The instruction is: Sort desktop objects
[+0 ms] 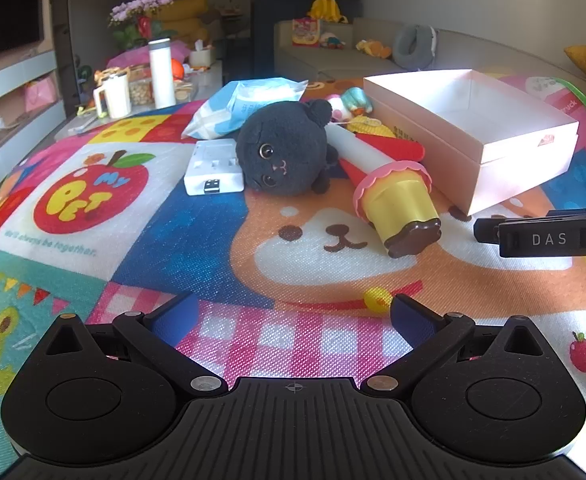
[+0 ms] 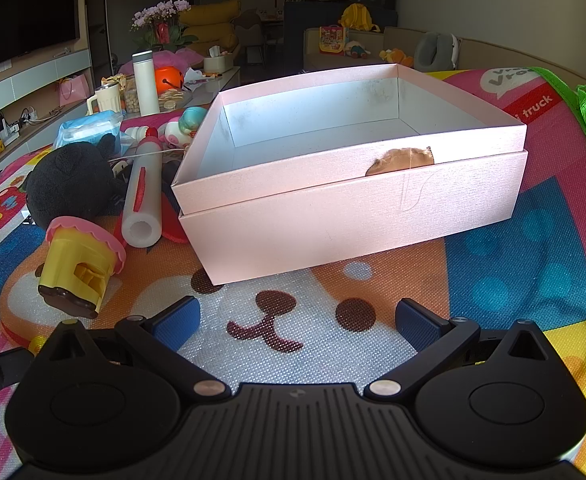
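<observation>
A black cat plush lies mid-mat beside a white power strip, a blue wipes pack, a white foam tube and a yellow cup toy with a pink frill. An open, empty pink box stands at right. My left gripper is open and empty above the mat, short of the toys. My right gripper is open and empty in front of the pink box; the cup toy, tube and plush lie to its left.
Everything rests on a colourful cartoon play mat. A small figurine lies behind the plush. A low table with a white bottle and mug stands beyond the mat. The right gripper's body shows at right in the left wrist view.
</observation>
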A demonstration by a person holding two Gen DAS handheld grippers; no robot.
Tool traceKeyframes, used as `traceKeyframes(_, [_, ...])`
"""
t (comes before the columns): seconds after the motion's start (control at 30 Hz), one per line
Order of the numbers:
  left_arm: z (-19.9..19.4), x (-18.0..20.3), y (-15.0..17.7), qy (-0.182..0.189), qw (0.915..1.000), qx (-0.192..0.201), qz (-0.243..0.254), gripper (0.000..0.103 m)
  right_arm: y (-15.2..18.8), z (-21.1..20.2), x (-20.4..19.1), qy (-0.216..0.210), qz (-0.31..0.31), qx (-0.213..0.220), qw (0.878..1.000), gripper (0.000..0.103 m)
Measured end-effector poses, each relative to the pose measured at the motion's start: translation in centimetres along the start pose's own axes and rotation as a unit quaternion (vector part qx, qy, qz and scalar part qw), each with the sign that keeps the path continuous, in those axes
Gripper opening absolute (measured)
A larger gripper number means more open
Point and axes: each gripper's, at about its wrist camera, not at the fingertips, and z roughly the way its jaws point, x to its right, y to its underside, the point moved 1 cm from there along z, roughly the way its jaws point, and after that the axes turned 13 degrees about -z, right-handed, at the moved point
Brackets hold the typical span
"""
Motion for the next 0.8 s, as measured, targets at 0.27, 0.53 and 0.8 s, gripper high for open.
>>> traceKeyframes(0.27, [0.00, -0.01, 0.00, 0.000, 1.0000, 0.000, 0.000, 0.103, 0.01, -0.05, 0.01, 0.000, 0.000, 0.000, 1.000, 0.103])
traceKeyframes(0.53, [-0.02, -0.01, 0.00, 0.002, 1.0000, 0.000, -0.002, 0.103, 0.00, -0.03, 0.02, 0.000, 0.000, 0.000, 1.000, 0.103])
traceKeyframes(0.8, [-0.03, -0.05, 0.01, 0.002, 1.0000, 0.000, -0.003, 0.103, -0.05, 0.00, 0.06, 0.000, 0.000, 0.000, 1.000, 0.103])
